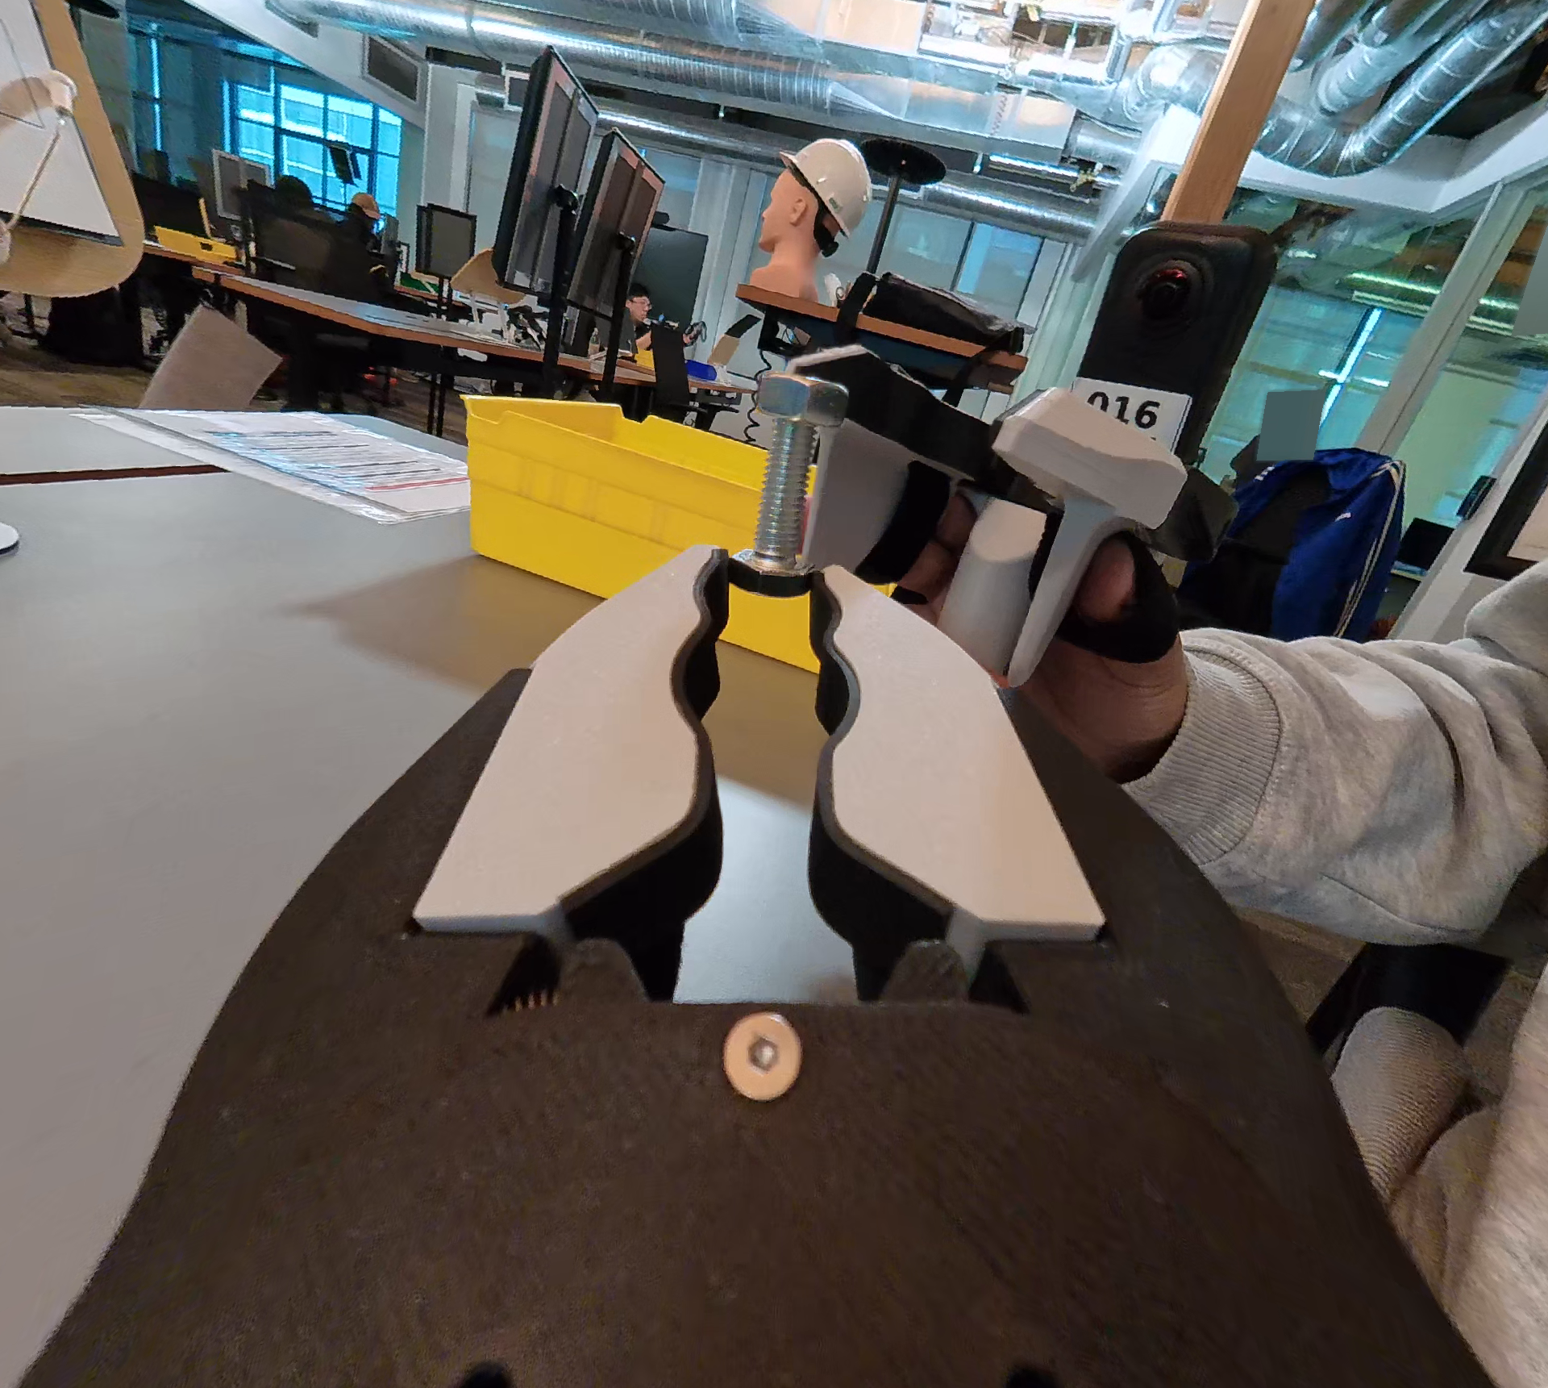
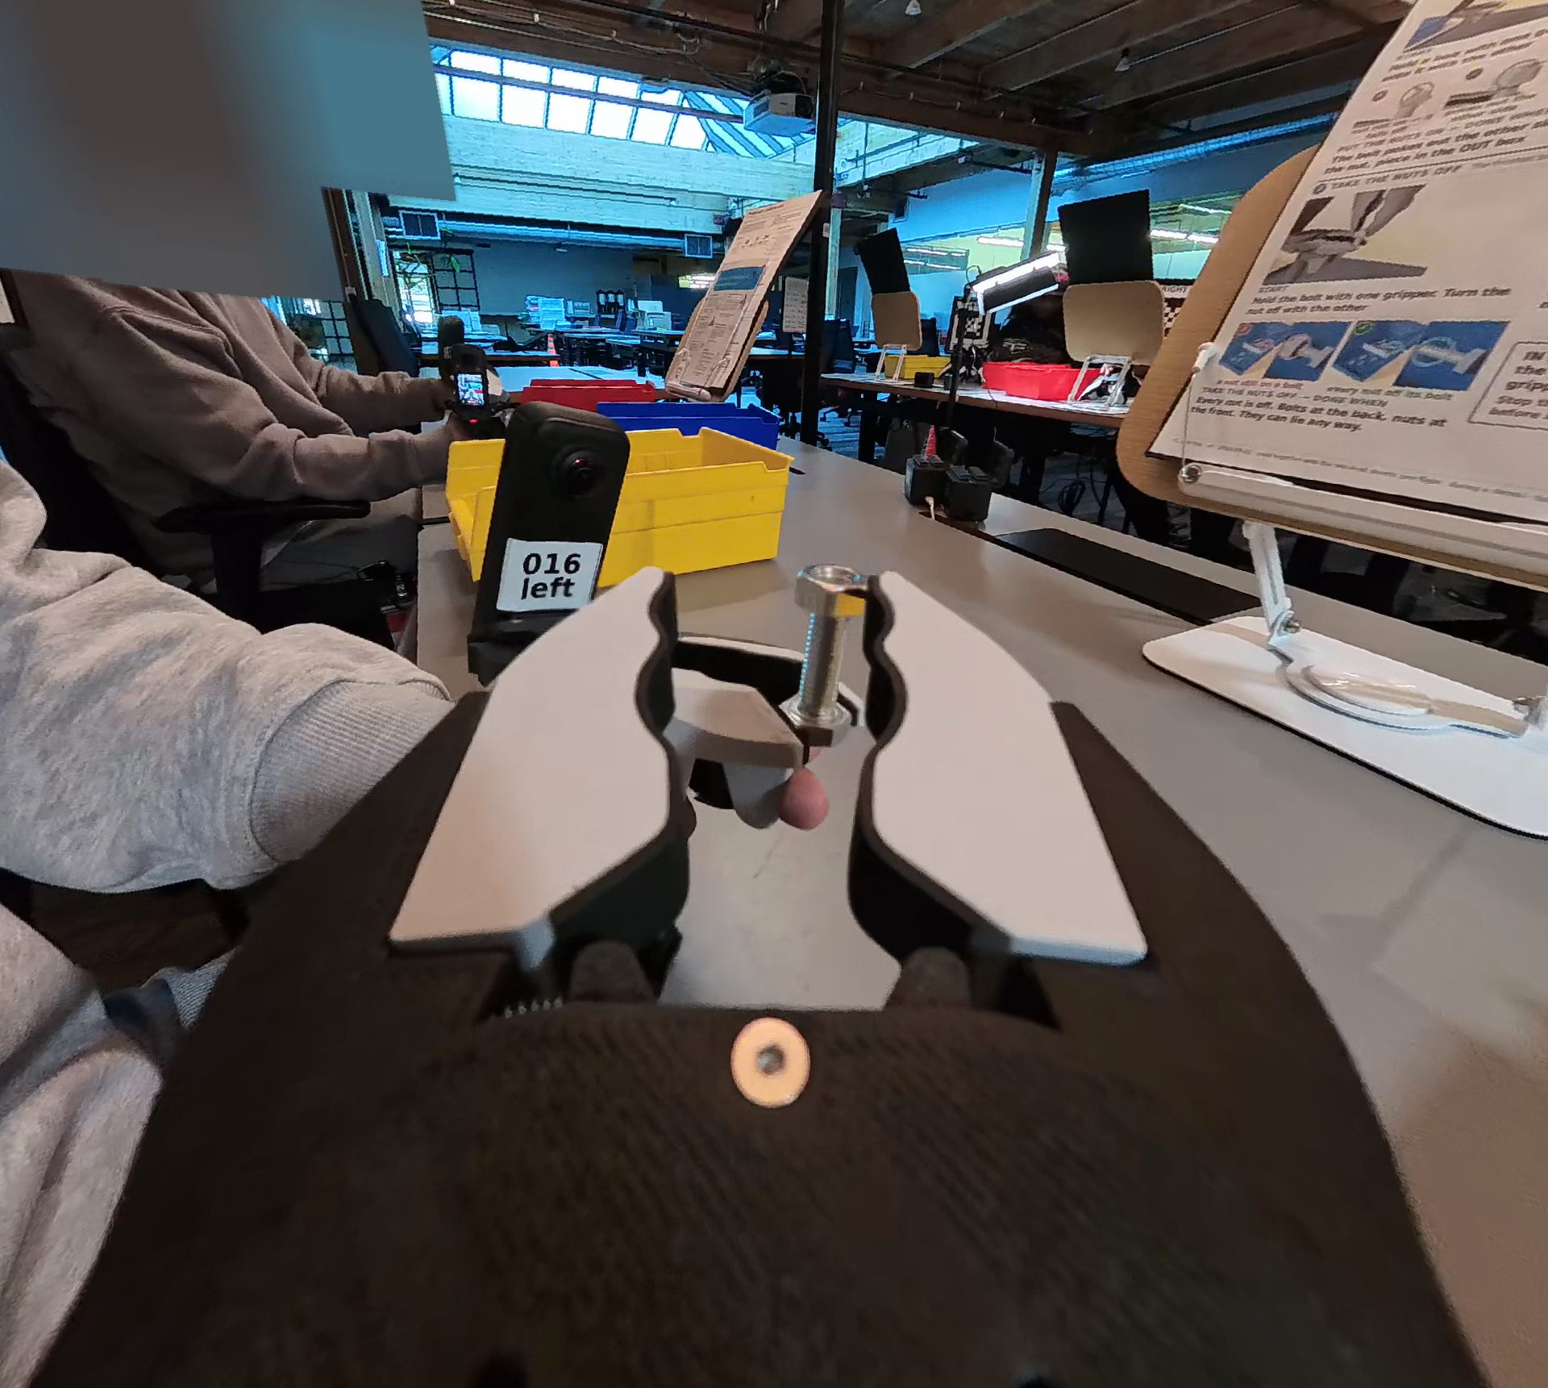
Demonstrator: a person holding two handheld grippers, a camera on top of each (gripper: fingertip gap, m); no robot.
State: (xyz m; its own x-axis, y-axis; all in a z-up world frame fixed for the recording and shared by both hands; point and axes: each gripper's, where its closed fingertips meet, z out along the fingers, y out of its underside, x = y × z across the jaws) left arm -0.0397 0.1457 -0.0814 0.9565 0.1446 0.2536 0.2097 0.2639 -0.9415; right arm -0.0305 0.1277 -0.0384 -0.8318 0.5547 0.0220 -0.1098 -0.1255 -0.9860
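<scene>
Yellow bin (image 1: 603,485) on grey table (image 1: 209,635), document stand (image 2: 1340,359) nearby.

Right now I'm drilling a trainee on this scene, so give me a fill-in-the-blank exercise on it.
The bolt stands with its head pointing ___.
The bin behind it is ___.
The left gripper pinches the bolt at its ___ end.
Missing words: up; yellow; lower.

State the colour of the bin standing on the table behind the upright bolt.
Yellow. The bin shows best in the left wrist view, behind the bolt on the grey table.
</scene>
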